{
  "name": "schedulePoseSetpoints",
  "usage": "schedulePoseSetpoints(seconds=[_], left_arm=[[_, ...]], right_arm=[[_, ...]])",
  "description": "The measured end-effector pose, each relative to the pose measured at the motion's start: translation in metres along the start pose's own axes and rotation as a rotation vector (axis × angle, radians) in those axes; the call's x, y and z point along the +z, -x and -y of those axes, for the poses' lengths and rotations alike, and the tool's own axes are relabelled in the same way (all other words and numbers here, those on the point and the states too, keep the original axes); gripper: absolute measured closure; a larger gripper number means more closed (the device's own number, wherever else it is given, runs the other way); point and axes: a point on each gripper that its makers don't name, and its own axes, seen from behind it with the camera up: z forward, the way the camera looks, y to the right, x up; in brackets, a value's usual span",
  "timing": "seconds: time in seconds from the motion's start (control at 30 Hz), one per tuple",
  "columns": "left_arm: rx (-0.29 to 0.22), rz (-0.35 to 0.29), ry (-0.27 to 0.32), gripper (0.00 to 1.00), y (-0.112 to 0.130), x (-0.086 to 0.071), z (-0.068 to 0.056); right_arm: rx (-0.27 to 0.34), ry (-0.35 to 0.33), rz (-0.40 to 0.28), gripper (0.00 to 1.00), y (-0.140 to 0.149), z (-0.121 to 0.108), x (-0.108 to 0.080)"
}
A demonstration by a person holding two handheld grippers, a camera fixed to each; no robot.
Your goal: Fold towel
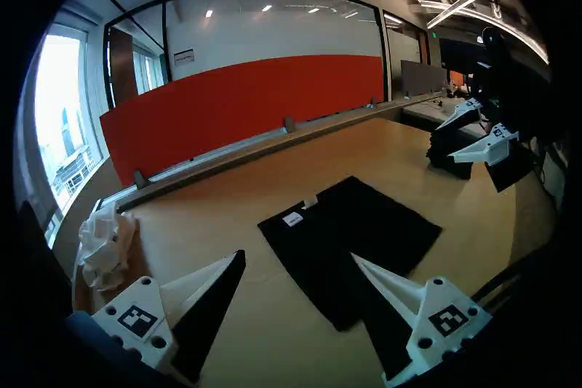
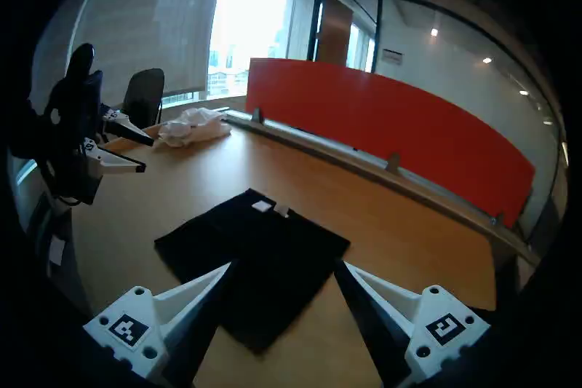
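You are holding the left claw [image 1: 297, 255] wide open with nothing between its fingers, hovering over the near edge of the black towel [image 1: 356, 235]. The towel is lying flat on the wooden surface [image 1: 240, 199], apart from both claws, with a small white tag [image 1: 292, 219] showing near its far-left corner in the left gripper view. You are keeping the right claw [image 2: 282, 263] spread just as wide and gripping nothing, and it is hanging above the towel's opposite edge, so the two claws are facing each other across the towel. A crumpled white cloth [image 1: 105, 246] is sitting well apart from the towel, off towards the window end of the surface. Beyond the towel, a long red divider [image 1: 247, 104] is running along the far side of the surface. In the right gripper view, a dark chair [image 2: 145, 97] is standing past the white cloth, farther from the towel.
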Motion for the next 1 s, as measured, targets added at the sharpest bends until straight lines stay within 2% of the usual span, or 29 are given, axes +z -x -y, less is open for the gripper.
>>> schedulePoseSetpoints(seconds=[0.2, 0.53, 1.0], left_arm=[[0.005, 0.044, 0.021, 0.04, 0.024, 0.012, -0.008], [0.040, 0.118, 0.066, 0.04, 0.063, 0.028, -0.024], [0.070, 0.222, 0.137, 0.04, 0.111, 0.047, -0.047]], right_arm=[[0.004, -0.016, 0.044, 0.00, 0.028, 0.006, 0.012], [-0.004, -0.046, 0.121, 0.00, 0.071, 0.017, 0.031], [-0.013, -0.088, 0.223, 0.00, 0.122, 0.035, 0.045]])
